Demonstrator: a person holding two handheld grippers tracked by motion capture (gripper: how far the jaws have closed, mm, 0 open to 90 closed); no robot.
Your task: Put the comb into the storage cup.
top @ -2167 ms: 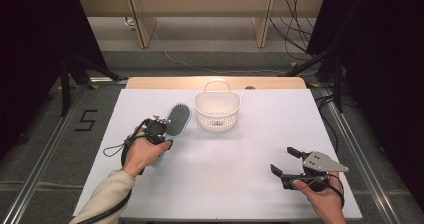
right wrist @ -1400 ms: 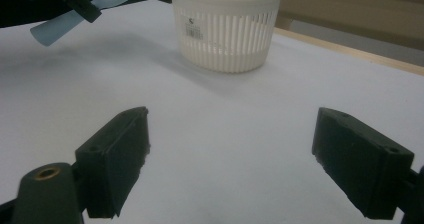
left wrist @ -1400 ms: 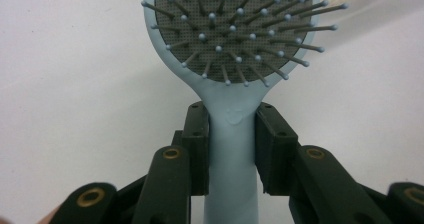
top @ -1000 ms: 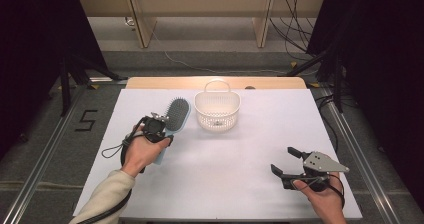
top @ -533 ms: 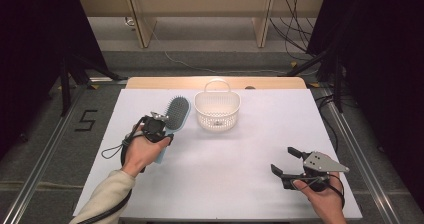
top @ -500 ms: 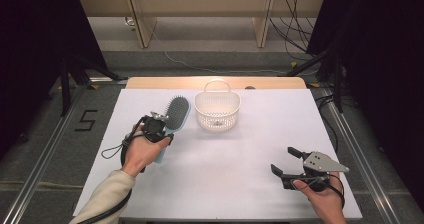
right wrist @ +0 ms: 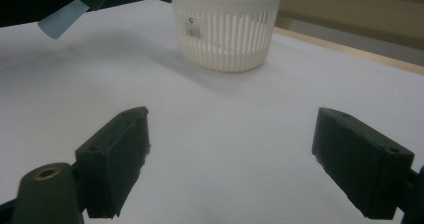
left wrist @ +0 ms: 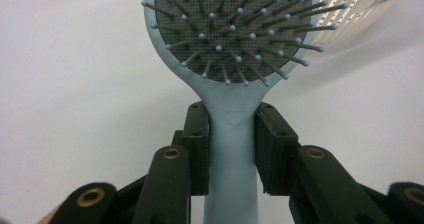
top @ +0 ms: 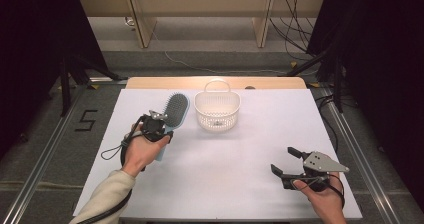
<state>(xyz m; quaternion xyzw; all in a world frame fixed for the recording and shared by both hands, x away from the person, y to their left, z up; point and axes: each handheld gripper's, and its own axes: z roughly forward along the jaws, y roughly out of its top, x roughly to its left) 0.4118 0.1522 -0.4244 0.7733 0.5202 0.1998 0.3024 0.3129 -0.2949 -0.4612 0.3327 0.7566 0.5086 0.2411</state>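
A light blue hairbrush point(top: 173, 111) with a dark bristle pad is held above the white table, left of a white slatted basket point(top: 217, 111). My left gripper point(top: 161, 122) is shut on its handle; in the left gripper view both pads point(left wrist: 197, 134) press the blue neck of the hairbrush point(left wrist: 232, 149) just under the bristle head. The right gripper point(top: 286, 162) hovers low near the table's front right, open wide with nothing between its jaws. In the right gripper view, past the gripper point(right wrist: 230, 154), the basket point(right wrist: 225, 26) stands ahead and the brush handle end point(right wrist: 62, 16) shows at upper left.
The white table top point(top: 235, 159) ends at a wooden strip point(top: 215, 82) at the back. Metal rails run along both sides. A black cable point(top: 112, 151) loops from the left gripper. The basket has a handle point(top: 217, 85) at its far side.
The hairbrush in my left gripper has risen slightly and tipped more upright since the earliest frame. The right gripper has stayed where it was.
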